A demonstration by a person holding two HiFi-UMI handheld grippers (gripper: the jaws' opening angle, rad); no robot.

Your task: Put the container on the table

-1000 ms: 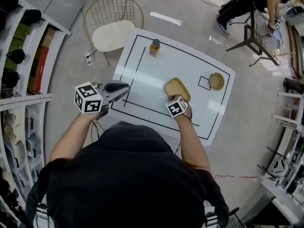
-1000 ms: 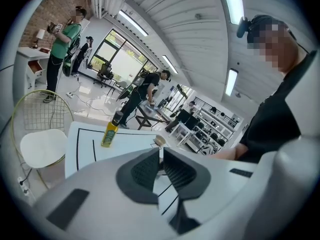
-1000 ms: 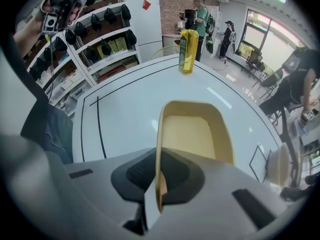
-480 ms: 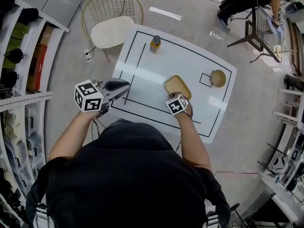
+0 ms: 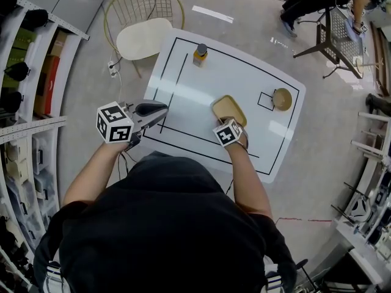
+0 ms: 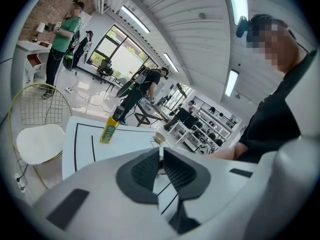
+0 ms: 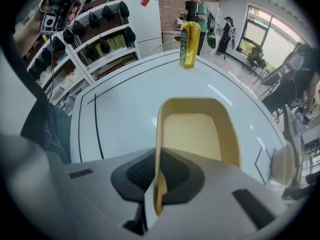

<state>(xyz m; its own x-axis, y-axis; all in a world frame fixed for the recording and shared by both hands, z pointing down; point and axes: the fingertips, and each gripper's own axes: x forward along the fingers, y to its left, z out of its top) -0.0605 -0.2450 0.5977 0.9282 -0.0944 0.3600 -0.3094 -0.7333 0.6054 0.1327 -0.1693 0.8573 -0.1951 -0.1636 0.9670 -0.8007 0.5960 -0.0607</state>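
Note:
The container (image 5: pixel 229 109) is a shallow yellow tray with rounded corners, lying over the middle of the white table (image 5: pixel 201 84). My right gripper (image 5: pixel 228 125) points steeply down at its near rim. In the right gripper view the right gripper (image 7: pixel 157 184) is shut on the thin near wall of the container (image 7: pixel 200 129). I cannot tell whether the tray's bottom touches the table. My left gripper (image 5: pixel 157 108) hovers at the table's left edge, well apart from the tray. In the left gripper view the left gripper (image 6: pixel 161 159) is shut with nothing between its pads.
A yellow oil bottle (image 5: pixel 200 54) stands at the table's far side, and a small round wooden bowl (image 5: pixel 281 99) sits at its right beside a marked square. A wire chair (image 5: pixel 143 35) stands beyond the table. Shelves (image 5: pixel 24 72) line the left; people stand at the far right.

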